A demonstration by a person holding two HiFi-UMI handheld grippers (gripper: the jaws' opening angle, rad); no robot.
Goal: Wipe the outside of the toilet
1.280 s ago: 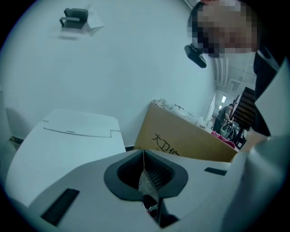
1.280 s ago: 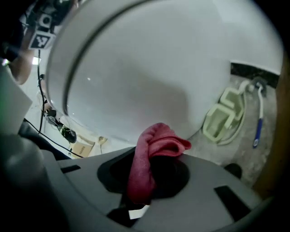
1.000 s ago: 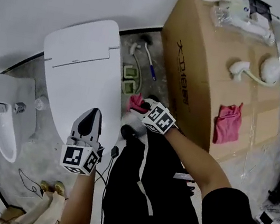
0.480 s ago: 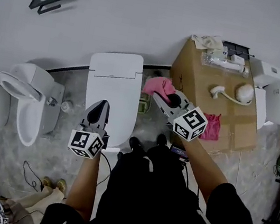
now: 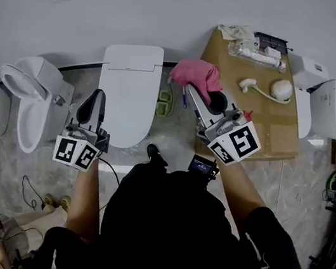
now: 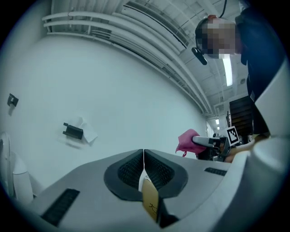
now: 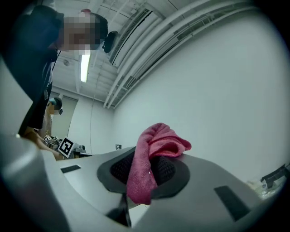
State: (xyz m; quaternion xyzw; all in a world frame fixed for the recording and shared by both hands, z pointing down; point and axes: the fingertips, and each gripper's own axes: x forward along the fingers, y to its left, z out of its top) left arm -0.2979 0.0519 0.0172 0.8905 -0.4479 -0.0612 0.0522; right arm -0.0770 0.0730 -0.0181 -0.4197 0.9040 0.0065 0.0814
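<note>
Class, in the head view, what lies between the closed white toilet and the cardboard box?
Head view: a strip of floor holding a small green item and a blue-handled thing; above it hangs the pink cloth held by the right gripper.

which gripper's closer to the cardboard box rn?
Right. The right gripper, clamping the pink cloth, is at the cardboard box's left edge. The left gripper is over the far side of the closed toilet from the box.

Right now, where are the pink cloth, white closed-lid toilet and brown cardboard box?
pink cloth [image 5: 194,74], head view, bunched middle
white closed-lid toilet [image 5: 126,96], head view, lid
brown cardboard box [image 5: 278,129], head view, bare top
</note>
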